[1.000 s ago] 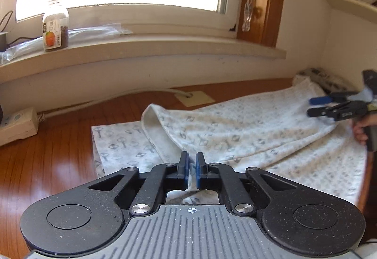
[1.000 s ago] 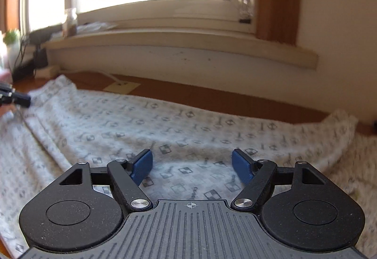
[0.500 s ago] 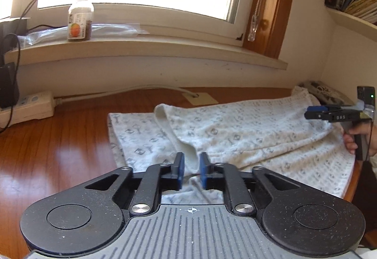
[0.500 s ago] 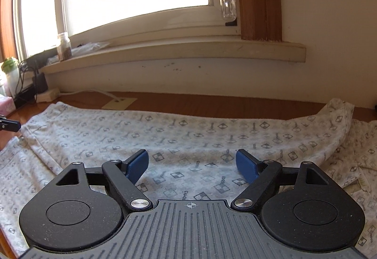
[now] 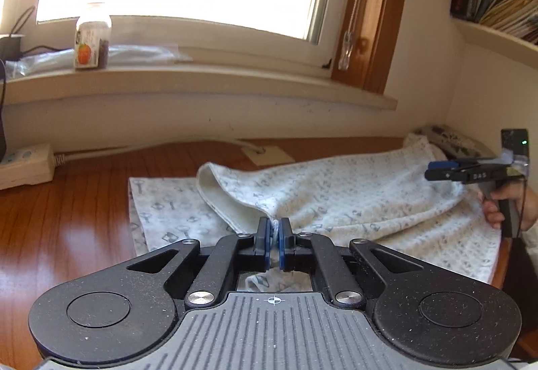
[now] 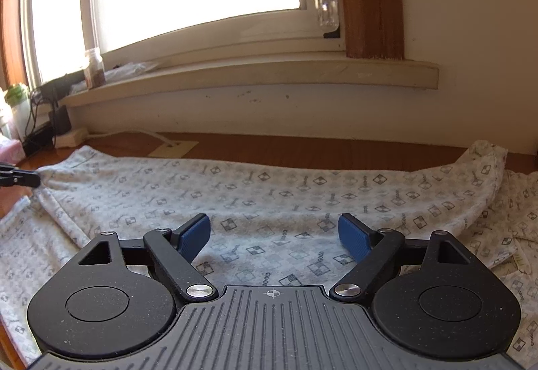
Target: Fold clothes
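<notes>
A white garment (image 5: 353, 195) with a grey printed pattern lies spread across the wooden table (image 5: 67, 218); one cuff end is folded over near the middle. My left gripper (image 5: 274, 232) is low over its near edge, jaws closing tight on a pinch of the fabric that shows between the blue pads. In the right wrist view its tip (image 6: 20, 176) sits at the garment's (image 6: 269, 195) left end. My right gripper (image 6: 274, 232) hovers open over the cloth with nothing between its fingers. The left wrist view shows it (image 5: 447, 170) at the far right, held by a hand (image 5: 497, 205).
A windowsill runs along the back wall with a jar (image 5: 92, 40) and a plastic bag on it. A power strip (image 5: 23, 164) and its cable lie at the back left. A cable plate (image 5: 267, 154) sits behind the garment. A bookshelf (image 5: 494, 0) hangs top right.
The left jaws parted slightly half a second ago and have shut again on the fabric. The right jaws stand a little wider than before. Both hands stayed nearly in place.
</notes>
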The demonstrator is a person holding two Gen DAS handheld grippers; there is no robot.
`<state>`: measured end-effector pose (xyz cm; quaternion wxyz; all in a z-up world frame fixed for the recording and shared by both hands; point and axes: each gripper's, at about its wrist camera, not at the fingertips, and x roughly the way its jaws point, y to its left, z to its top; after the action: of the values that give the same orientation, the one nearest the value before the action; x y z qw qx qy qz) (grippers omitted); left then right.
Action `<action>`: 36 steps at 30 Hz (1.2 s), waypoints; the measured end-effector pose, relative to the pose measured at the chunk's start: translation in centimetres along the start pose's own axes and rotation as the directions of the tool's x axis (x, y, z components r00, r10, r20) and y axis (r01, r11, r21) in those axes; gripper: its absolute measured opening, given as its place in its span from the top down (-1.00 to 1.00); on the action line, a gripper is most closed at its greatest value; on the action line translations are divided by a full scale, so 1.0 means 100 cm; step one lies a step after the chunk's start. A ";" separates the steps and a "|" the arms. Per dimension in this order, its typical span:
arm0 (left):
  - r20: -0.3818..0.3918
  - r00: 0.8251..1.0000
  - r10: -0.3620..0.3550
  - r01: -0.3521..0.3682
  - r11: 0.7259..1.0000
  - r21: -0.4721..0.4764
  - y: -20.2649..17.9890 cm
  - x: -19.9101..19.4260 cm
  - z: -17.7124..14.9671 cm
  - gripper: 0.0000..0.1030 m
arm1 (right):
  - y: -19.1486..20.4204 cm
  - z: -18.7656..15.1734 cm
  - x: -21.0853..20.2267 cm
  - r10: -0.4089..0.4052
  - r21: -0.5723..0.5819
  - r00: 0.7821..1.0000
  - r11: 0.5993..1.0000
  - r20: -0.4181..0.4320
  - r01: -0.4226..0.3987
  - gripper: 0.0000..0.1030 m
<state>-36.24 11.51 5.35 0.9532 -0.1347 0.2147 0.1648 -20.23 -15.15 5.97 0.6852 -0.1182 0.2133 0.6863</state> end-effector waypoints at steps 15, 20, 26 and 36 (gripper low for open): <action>-0.014 0.997 0.079 -0.078 0.995 0.056 -0.005 0.003 0.019 -0.03 | -0.001 -0.001 0.000 0.012 0.016 1.000 1.000 -0.004 -0.012 -0.64; -0.070 0.997 0.038 -0.029 0.992 0.123 -0.014 0.056 0.041 -0.16 | -0.001 -0.001 0.000 0.014 0.018 1.000 1.000 -0.004 -0.014 -0.65; -0.205 0.974 0.095 -0.063 0.985 0.158 -0.003 0.115 0.046 -0.12 | -0.002 -0.001 0.001 0.014 0.032 1.000 0.999 -0.001 -0.014 -0.67; -0.182 0.980 0.081 -0.051 0.985 0.166 0.015 0.116 0.029 -0.12 | -0.023 -0.009 -0.047 -0.013 0.072 0.989 0.997 0.150 0.003 -0.36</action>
<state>-25.88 16.79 2.37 0.9304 -0.0651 0.3207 0.1651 -17.93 -19.81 7.01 0.7059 -0.0423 0.1851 0.6824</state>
